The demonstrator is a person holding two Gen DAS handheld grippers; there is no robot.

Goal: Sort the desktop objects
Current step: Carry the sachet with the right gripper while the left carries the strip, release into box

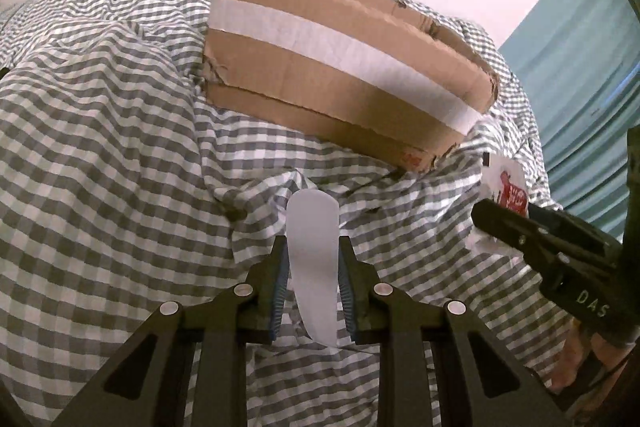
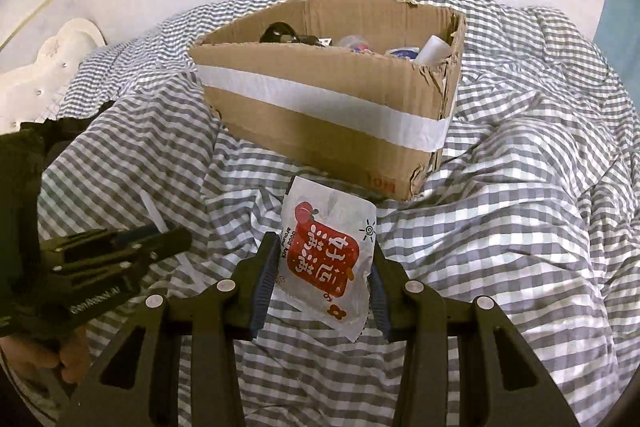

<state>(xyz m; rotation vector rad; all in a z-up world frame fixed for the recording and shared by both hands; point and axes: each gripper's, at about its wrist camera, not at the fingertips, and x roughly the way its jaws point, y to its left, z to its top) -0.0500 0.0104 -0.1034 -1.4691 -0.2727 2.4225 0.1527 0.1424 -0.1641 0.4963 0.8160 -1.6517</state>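
Foil sachet [image 2: 326,259] with a red label, low centre of the right view, looks light and crinkly; the right gripper [image 2: 324,263] pinches its side edges. The left gripper [image 1: 313,267] clamps a thin white plastic blade [image 1: 312,267], stiff but slippery, below the cardboard box [image 1: 340,67].

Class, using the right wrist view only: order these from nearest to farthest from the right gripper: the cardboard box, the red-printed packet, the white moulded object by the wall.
1. Red-printed packet: between the fingers of the right gripper, gripped.
2. Cardboard box: just beyond the packet, centre, on the checked cloth.
3. White moulded object: far left, by the wall.
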